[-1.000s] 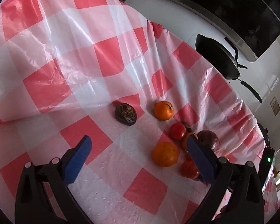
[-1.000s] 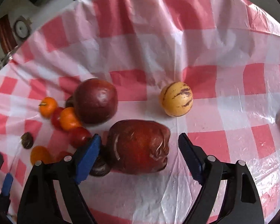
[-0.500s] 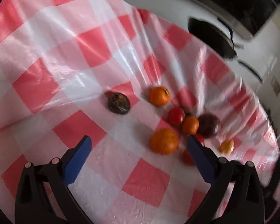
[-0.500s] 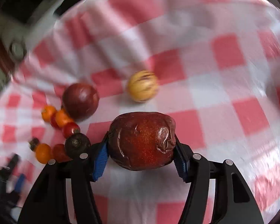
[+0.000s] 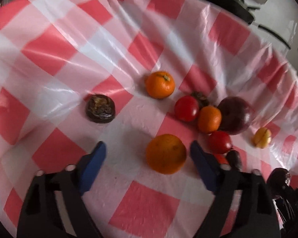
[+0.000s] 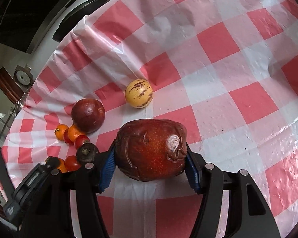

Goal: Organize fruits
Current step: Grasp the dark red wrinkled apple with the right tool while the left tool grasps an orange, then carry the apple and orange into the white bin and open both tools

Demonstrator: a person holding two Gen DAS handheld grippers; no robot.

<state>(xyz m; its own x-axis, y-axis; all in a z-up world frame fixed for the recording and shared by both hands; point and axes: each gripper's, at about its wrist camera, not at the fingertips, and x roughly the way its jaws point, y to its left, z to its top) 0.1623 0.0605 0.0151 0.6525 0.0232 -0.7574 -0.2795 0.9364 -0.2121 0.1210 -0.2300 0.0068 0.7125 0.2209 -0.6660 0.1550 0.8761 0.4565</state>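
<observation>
Wrinkled red apple [image 6: 151, 150] clamped in right claw [image 6: 150, 168]; left claw [image 5: 147, 158] wide, orange [image 5: 166, 154] between fingers.

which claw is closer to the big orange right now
Left. The left claw is open with the big orange sitting between its fingers, nearer the right one. The right claw is off to the side, shut on the wrinkled red apple.

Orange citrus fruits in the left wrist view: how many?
3: a stemmed mandarin farthest back, a small one touching the dark red apple, a large orange between the open left gripper fingers. Others may hide.
</observation>
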